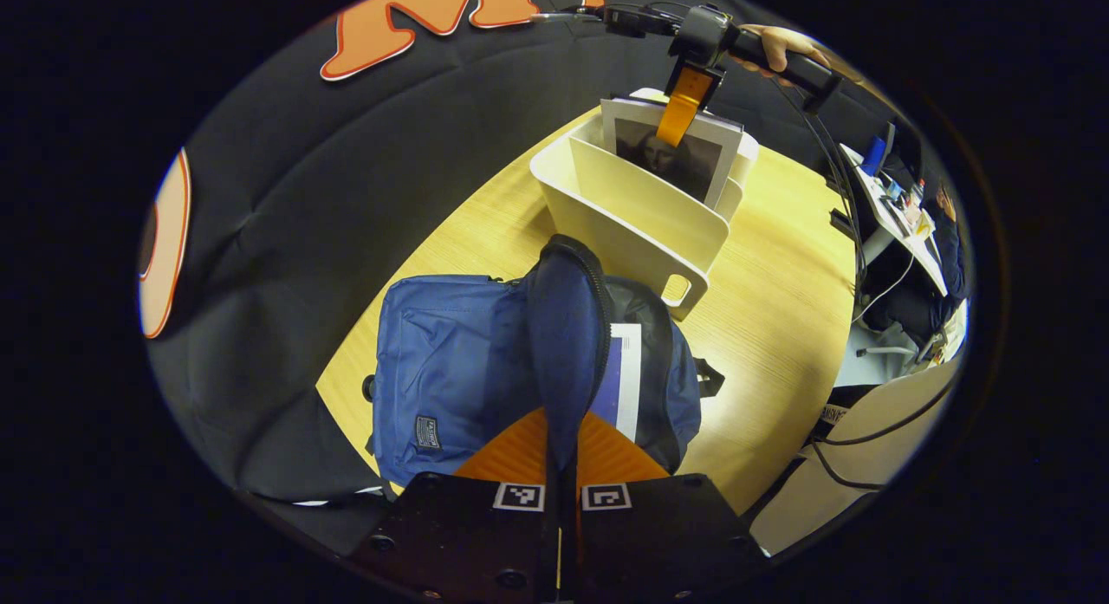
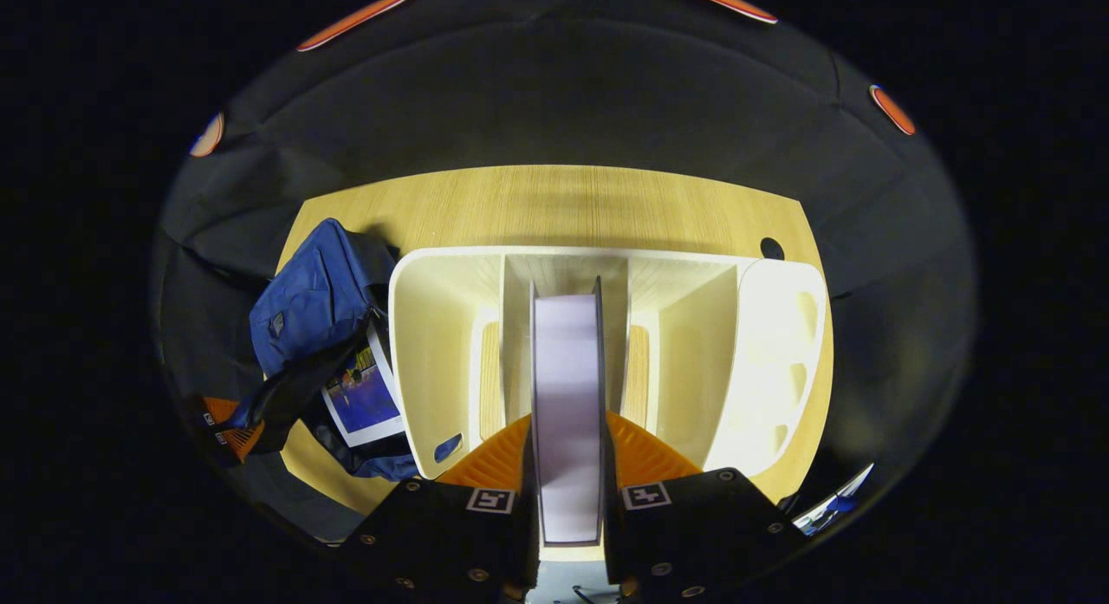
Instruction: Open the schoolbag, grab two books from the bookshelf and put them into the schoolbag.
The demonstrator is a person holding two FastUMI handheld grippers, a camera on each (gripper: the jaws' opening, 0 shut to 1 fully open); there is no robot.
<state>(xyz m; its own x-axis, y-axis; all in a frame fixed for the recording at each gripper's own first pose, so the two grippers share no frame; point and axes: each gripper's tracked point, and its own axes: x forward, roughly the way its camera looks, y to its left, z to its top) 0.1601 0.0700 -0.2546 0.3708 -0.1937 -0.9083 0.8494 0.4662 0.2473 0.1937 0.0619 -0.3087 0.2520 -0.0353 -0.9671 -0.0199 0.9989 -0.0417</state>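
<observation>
Meanwhile right hand-held gripper (image 2: 567,465) clamps book (image 2: 567,396) inside bookshelf (image 2: 433,361)

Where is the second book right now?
In the right gripper view the second book stands upright in the bookshelf's middle slot, clamped between the right gripper's fingers; in the left gripper view it stands behind the open schoolbag.

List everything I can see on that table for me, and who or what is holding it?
Schoolbag: one, blue, open, on the table's near side.
Book in bag: one, blue and white cover, inside the opening.
Bookshelf: one, cream, behind the bag.
Book in shelf: one, white-edged, upright in the middle slot.
Table: one, light wood.
Left gripper: pinching the bag's flap.
Right gripper: clamped on the shelf book.
Hand: holding the right gripper.
</observation>
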